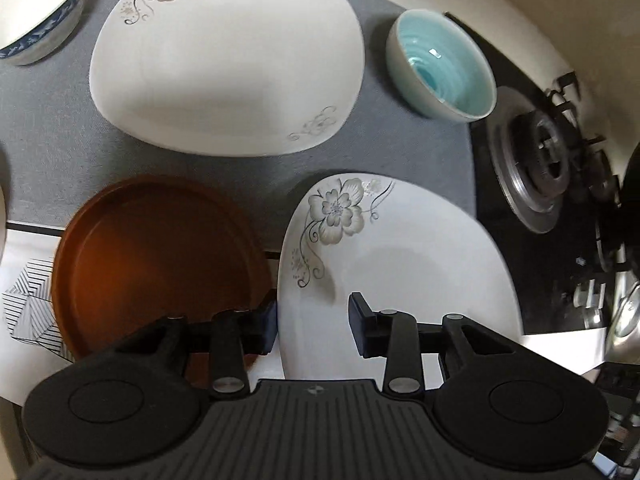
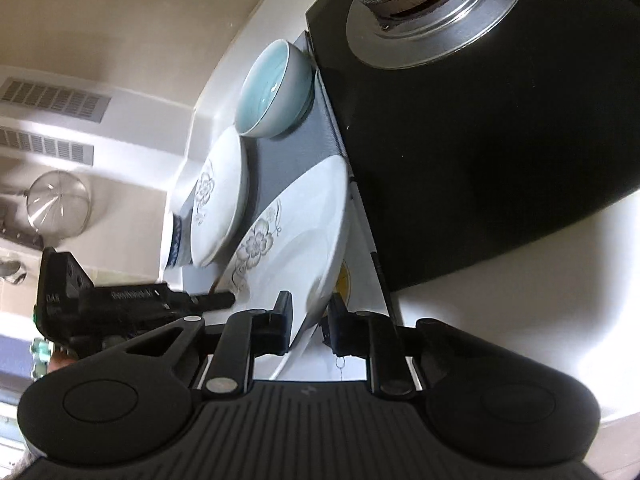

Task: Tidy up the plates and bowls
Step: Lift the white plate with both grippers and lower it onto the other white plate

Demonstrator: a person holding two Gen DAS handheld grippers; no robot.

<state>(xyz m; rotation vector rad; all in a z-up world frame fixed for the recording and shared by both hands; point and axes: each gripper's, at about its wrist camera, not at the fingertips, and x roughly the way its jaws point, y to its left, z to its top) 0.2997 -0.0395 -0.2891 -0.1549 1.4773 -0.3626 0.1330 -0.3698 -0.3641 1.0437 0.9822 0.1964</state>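
Observation:
In the left wrist view a white flowered plate (image 1: 400,276) lies nearest, with a second, larger flowered plate (image 1: 228,60) beyond it on a grey mat (image 1: 36,140). A brown round plate (image 1: 156,264) lies at the left, a light-blue bowl (image 1: 440,66) at the right, a blue-patterned white bowl (image 1: 36,12) at the far left. My left gripper (image 1: 314,326) is open, its jaws either side of the near plate's left rim. My right gripper (image 2: 310,320) is closed on the near plate's (image 2: 292,248) rim. The blue bowl (image 2: 274,88) and far plate (image 2: 218,200) show beyond.
A black gas hob (image 1: 548,160) with a burner lies right of the mat; it also shows in the right wrist view (image 2: 480,140). A patterned paper (image 1: 28,304) lies under the brown plate. A wire strainer (image 2: 58,204) hangs on the wall.

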